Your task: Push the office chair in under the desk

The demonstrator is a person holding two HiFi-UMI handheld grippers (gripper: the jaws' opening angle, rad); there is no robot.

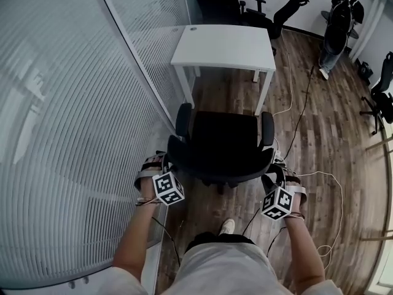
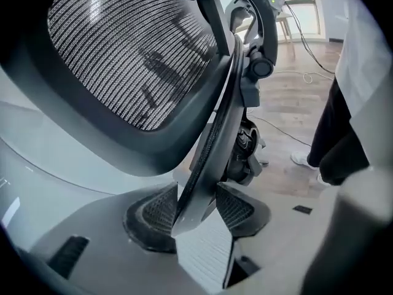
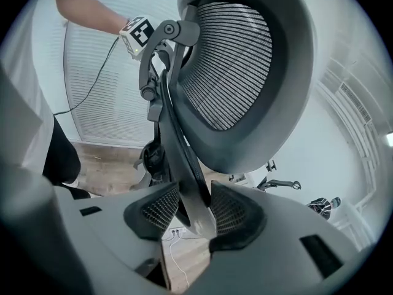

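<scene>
A slatted glass partition (image 1: pixel 67 134) is running down the left side of the room. Just beside it, the left gripper (image 2: pixel 198 209) is pinching the left edge of the office chair (image 1: pixel 224 141). Its two ribbed pads (image 2: pixel 153 211) are pressing on either side of the thin, dark, curved rim of the backrest.

The chair is black, with a mesh back stretched inside a thick, smooth, rounded frame. A jointed bracket is running up behind the mesh. A padded armrest is sitting on each side of a dark, broad seat. The chair is standing on the wooden floor (image 1: pixel 310 140) with its seat facing the white desk (image 1: pixel 224 45). It is sitting just short of the desk's near legs, and the seat is not yet lying under the desktop. The person is standing directly behind the backrest, with one light shoe (image 1: pixel 227 227) showing below it.

The right gripper (image 3: pixel 195 209) is clamping the right edge of the same backrest. The curved rim is passing between its two textured pads, which are bearing on it from both sides.

Further right, thin pale cables (image 1: pixel 299 117) are trailing over the floorboards. More black chairs (image 1: pixel 384 91) are standing near the far right wall, well apart from the desk.
</scene>
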